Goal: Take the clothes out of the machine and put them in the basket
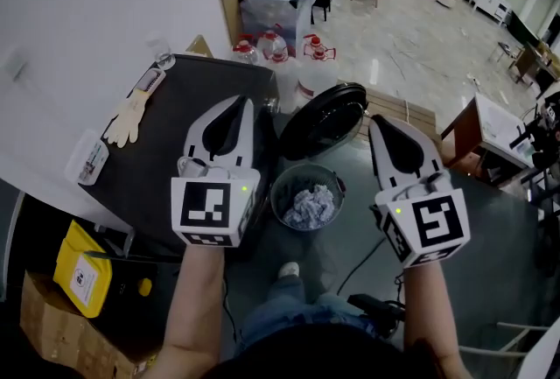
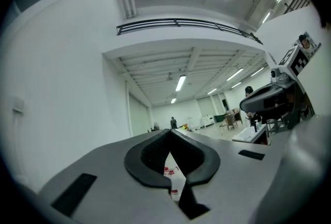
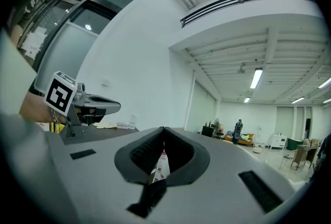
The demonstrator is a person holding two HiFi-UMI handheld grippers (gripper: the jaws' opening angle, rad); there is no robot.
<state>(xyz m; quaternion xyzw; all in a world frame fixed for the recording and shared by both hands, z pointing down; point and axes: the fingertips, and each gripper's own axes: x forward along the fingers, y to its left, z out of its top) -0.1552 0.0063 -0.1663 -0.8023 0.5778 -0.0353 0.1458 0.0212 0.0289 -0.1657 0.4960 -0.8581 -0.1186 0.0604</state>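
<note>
We're holding L gripper (image 1: pixel 238 106) and R gripper (image 1: pixel 381 125) both pressed together, empty, above the clothes (image 1: pixel 309 204) lying in the basket (image 1: pixel 278 193) by the machine door (image 1: pixel 324 119); risk: descending w/ jaws closed, we're shoving cloth or clipping the door.

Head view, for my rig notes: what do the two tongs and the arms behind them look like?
Both the left tongs and right tongs are white, tapered shells with a black teardrop-shaped padded lining. Each carries a white cube with black square markers and a small green light. No sleeves cover the forearms.
</note>
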